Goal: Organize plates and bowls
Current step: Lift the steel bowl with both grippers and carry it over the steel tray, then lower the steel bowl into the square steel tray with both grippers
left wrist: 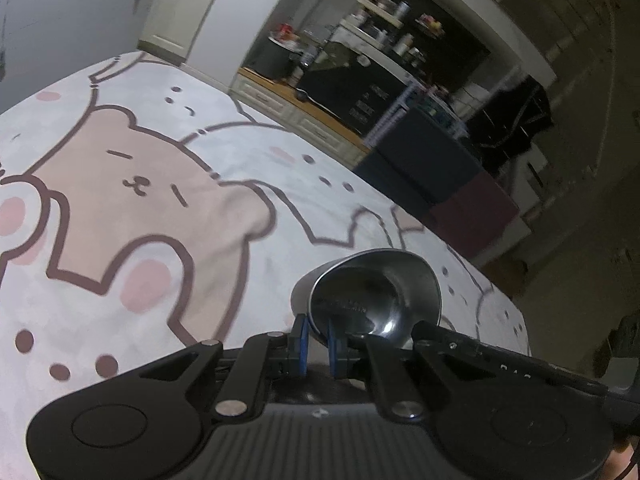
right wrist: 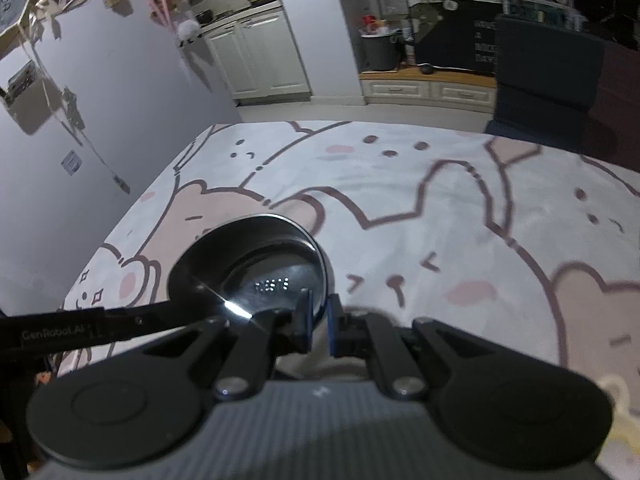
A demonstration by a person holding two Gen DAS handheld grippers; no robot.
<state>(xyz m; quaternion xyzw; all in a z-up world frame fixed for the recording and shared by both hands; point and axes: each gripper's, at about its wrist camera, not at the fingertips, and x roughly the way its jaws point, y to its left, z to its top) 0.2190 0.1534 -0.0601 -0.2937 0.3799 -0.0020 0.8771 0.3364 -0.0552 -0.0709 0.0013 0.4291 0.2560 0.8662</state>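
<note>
Holding 2 steel bowls clear of the bedspread, I am watching both tools at once. In the left wrist view, my left tool (left wrist: 316,342) is nearly closed, its blue pads (left wrist: 303,344) pinching the near rim of a steel bowl (left wrist: 372,300) that is tilting steeply, its inside facing the camera. A second black tool is reaching in from the right, touching or overlapping that bowl's lower right edge.

In the right wrist view, my right tool (right wrist: 319,326) is likewise almost shut, its blue pads (right wrist: 309,322) gripping the right-hand rim of another steel bowl (right wrist: 248,268), whose hollow is showing a row of small light reflections. A black bar is crossing in from the left just below this bowl.

Beyond both bowls, the bedspread (right wrist: 440,216), printed with pink bears and white rabbits, is stretching away. Farther off, white cabinets (right wrist: 256,52) and a dark cluttered shelf unit (left wrist: 384,64) are standing against the walls.
</note>
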